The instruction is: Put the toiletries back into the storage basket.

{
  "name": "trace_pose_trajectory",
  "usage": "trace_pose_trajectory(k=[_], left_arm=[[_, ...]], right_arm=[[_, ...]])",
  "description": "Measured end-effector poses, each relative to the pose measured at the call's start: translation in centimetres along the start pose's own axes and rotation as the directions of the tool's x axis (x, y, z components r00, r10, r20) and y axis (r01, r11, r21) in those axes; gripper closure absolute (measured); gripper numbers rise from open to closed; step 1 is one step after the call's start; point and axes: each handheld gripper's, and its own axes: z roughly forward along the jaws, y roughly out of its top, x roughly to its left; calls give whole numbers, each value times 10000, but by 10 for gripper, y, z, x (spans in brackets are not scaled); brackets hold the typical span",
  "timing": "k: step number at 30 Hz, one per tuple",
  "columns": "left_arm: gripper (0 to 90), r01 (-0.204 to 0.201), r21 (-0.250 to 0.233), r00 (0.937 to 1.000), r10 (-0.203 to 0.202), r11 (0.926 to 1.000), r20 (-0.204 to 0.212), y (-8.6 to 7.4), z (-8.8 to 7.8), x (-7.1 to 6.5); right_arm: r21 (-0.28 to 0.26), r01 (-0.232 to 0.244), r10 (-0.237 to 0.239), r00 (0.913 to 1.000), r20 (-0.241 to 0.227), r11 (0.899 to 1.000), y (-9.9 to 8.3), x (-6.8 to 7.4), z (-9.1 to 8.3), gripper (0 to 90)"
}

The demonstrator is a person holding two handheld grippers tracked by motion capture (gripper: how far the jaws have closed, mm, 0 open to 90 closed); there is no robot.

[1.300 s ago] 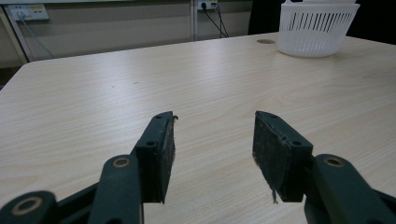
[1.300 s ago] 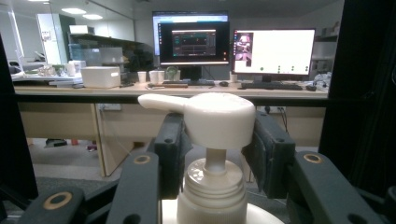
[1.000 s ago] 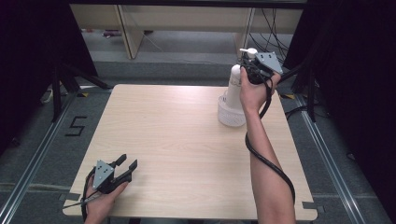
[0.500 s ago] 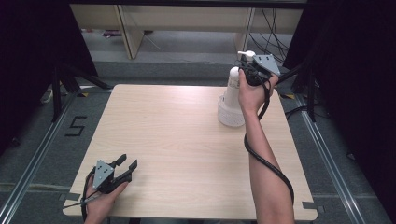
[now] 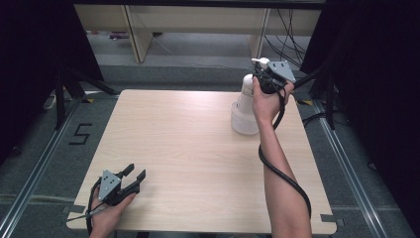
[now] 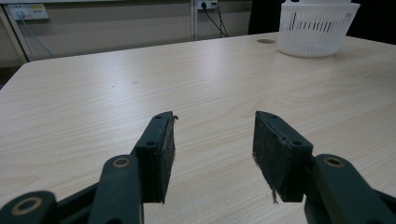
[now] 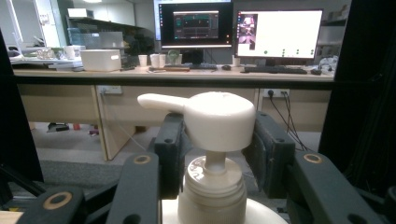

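- The high view shows a pale wooden worktop (image 5: 198, 148) with a person's two forearms coming in from the near edge.
- A white pump bottle (image 5: 246, 94) stands upright in a white slotted basket (image 5: 241, 121) near the far right corner of the worktop.
- The right gripper (image 5: 262, 74) is at the top of the bottle, held by the right hand (image 5: 267, 101); a black cable trails down along the forearm.
- The left gripper (image 5: 133, 179) rests low over the near left corner, well apart from the bottle, its jaws spread with nothing between them.
- The right gripper view shows what the high view cannot: the white pump head (image 7: 217, 119), domed, with a spout pointing left, sits between the two black pads. Both pads appear to press on the sides of the head, so the gripper is clenched on it. Below are a thin stem and a ribbed collar (image 7: 212, 186).
- Behind it are a desk with two lit monitors (image 7: 278, 32), cups and a white box.
- The left gripper view looks along bare wood grain to the basket (image 6: 317, 30) far off, its thin vertical slots clear; a small round hole lies just beside it in the worktop.
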Motion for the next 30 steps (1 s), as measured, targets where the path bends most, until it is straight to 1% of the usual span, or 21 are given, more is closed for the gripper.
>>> trace_pose_trajectory(k=[4,5,7,9,13,14,15,17,18,19,20,21,22,23,24,25,30], left_arm=[[479,7,1,10000,-7,10000,0,0,0,0],[479,7,0,10000,-7,10000,-1,0,0,0],[479,9,-4,10000,-9,10000,-2,0,0,0],[478,4,-5,10000,-4,10000,1,0,0,0],[478,3,-9,10000,-3,10000,0,0,0,0],[478,6,-4,10000,-6,10000,0,0,0,0],[479,7,-5,10000,-7,10000,1,0,0,0],[478,10,-3,10000,-10,10000,2,0,0,0],[478,4,-1,10000,-4,10000,2,0,0,0],[478,12,-5,10000,-12,10000,-1,0,0,0],[478,13,-1,10000,-13,10000,-3,0,0,0],[478,9,-4,10000,-9,10000,1,0,0,0],[479,21,-5,10000,-21,10000,-5,0,0,0],[479,10,-2,10000,-10,10000,2,0,0,0],[478,11,-5,10000,-11,10000,3,0,0,0],[478,16,-2,10000,-16,10000,2,0,0,0],[479,29,-12,10000,-29,10000,-4,0,0,0]], right_arm=[[126,16,-16,10000,-3,9999,-2,0,0,601],[122,82,-82,10000,3,9999,-2,-1,1,600],[164,-24,23,10000,47,9999,-4,0,1,600],[223,25,-25,10000,-18,9997,-5,0,1,601],[264,104,-105,9999,16,9996,-9,0,2,600],[357,118,-117,9999,-24,9993,-9,0,3,601],[405,15,-16,10000,38,9992,-11,0,2,601],[402,143,-144,9999,11,9991,-13,0,3,601],[440,54,-54,10000,-9,9990,-14,0,4,600],[487,-3,-1,10000,68,9988,-15,0,4,600],[477,132,-133,9999,4,9988,-16,-1,5,600],[547,104,-107,9999,61,9984,-17,-1,4,601],[575,34,-35,10000,15,9983,-18,0,5,600],[533,199,-200,9998,19,9984,-19,-1,5,600],[618,-4,0,10000,51,9981,-20,1,5,600],[650,84,-86,10000,28,9979,-20,0,5,600],[731,182,-181,9998,-13,9972,-24,1,7,600]])
